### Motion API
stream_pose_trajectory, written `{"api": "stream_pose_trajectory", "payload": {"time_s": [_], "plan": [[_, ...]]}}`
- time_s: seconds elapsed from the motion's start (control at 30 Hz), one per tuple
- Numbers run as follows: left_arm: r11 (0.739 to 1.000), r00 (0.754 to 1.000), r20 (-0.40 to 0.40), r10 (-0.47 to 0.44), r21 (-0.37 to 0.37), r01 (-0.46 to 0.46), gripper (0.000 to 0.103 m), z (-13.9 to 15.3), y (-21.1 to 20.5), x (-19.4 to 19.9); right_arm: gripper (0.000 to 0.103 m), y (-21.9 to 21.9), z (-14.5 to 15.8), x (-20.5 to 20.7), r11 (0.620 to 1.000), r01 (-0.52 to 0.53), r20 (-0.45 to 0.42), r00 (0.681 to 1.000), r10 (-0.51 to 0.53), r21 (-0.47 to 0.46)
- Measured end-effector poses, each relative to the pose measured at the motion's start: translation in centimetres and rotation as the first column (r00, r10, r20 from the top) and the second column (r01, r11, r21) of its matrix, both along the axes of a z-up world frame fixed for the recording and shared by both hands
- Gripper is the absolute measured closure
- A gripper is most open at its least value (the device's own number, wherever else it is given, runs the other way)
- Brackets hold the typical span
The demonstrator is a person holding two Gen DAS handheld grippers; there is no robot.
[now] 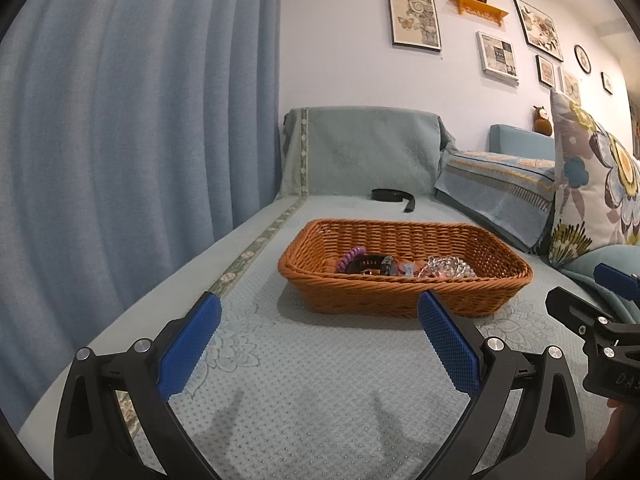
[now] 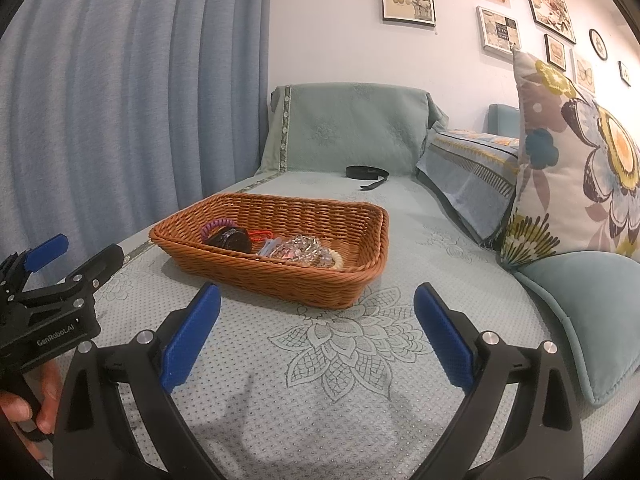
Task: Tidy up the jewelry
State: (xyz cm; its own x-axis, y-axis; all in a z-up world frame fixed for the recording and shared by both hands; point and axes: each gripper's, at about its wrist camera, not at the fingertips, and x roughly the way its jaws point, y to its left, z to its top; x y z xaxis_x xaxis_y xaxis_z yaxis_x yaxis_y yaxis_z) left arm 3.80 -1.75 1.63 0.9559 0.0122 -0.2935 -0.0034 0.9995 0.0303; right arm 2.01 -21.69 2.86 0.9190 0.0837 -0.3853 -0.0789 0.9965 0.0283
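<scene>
An orange wicker basket (image 1: 400,296) (image 2: 280,272) sits on the pale green sofa cover. Inside it lie a purple coil band (image 1: 350,258) (image 2: 218,226), a dark bracelet (image 1: 366,264) (image 2: 230,239), an orange band (image 2: 262,235) and a heap of clear beads (image 1: 446,267) (image 2: 298,249). My left gripper (image 1: 319,312) hovers open just short of the basket's near wall, with nothing between its blue pads. My right gripper (image 2: 317,304) is open too, near the basket's near right corner. Each gripper shows at the edge of the other's view.
A black strap (image 1: 394,196) (image 2: 366,174) lies on the seat behind the basket. A blue curtain (image 1: 132,128) hangs on the left. A flowered pillow (image 2: 576,160), a green cushion (image 2: 588,316) and a folded throw (image 2: 468,168) line the right. A hand (image 2: 28,412) holds the left gripper.
</scene>
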Motion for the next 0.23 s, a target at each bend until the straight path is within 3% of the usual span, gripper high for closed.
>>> {"api": "stream_pose_trajectory", "payload": {"time_s": [0.23], "plan": [[1.000, 1.000, -0.014, 0.003, -0.021, -0.003, 0.007, 0.03, 0.59, 0.46, 0.010, 0.13, -0.02, 0.05, 1.000, -0.001, 0.003, 1.000, 0.001, -0.009]]}}
